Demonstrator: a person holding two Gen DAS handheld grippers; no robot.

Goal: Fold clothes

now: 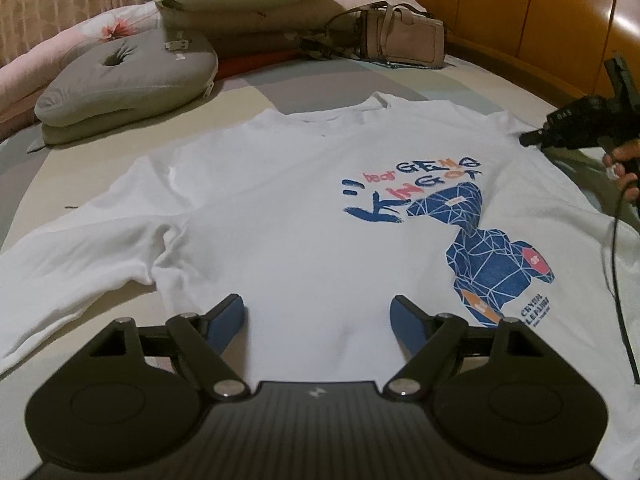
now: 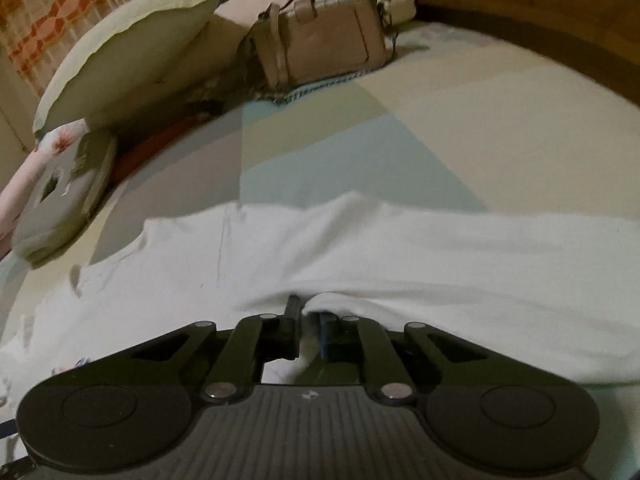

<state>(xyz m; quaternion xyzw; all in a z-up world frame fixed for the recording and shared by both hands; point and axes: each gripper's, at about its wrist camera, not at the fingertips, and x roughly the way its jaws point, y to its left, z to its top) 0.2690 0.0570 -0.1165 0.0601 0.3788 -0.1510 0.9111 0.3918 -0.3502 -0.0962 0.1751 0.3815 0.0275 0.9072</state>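
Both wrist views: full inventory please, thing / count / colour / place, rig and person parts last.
T-shirt: 1, white with blue and red print, spread flat on bed.
Bed sheet: 1, pastel colour blocks, under shirt.
Handbag: 1, beige, beyond collar.
Cushion: 1, grey, far left.
Pillow: 1, pale green, behind cushion.
Headboard: 1, wooden, far right.
Left gripper: 1, black, blue pads, open over hem.
Right gripper: 1, black, shut on shirt's shoulder.
Hand: 1, holding right gripper.
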